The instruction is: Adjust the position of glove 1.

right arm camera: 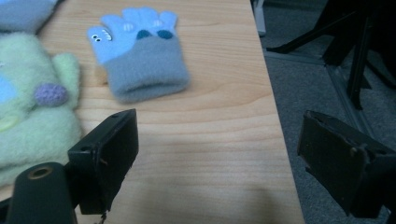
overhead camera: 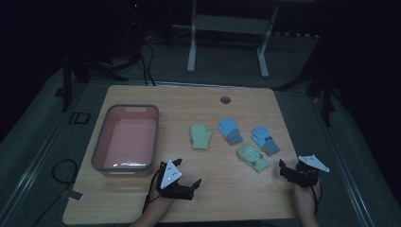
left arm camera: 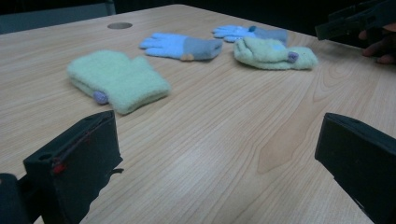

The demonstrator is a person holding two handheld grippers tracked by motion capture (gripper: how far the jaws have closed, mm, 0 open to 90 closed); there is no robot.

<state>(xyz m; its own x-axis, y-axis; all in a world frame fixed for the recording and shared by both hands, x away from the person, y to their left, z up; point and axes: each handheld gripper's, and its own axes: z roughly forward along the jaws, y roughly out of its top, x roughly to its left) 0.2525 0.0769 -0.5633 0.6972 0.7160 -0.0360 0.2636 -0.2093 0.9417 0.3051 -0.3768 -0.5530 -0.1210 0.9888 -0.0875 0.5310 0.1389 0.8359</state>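
A dim overhead view shows a wooden table (overhead camera: 142, 198) with four small gloves laid out flat in its right half and a pink plastic tub (overhead camera: 125, 137) with a grey rim standing at centre left, its inside bare. The gloves sit apart from one another in a loose row: a pale green mitten (overhead camera: 200, 136) just right of the tub, a blue glove (overhead camera: 230, 130) with a grey cuff beside it, a second green mitten (overhead camera: 253, 157) lower down, and a second blue glove (overhead camera: 264, 139) nearest the right edge. Spread out singly like this, each one is easy to pick up by itself, and the tub looks placed to receive them. At the bottom of the frame a person holds two grippers just above the table's near edge. The left gripper (overhead camera: 191, 183), below the tub, points toward the gloves, its jaws wide apart and holding nothing. The right gripper (overhead camera: 283, 169), at lower right, also has its jaws spread and empty, and aims at the nearer green mitten and the blue glove beside it.
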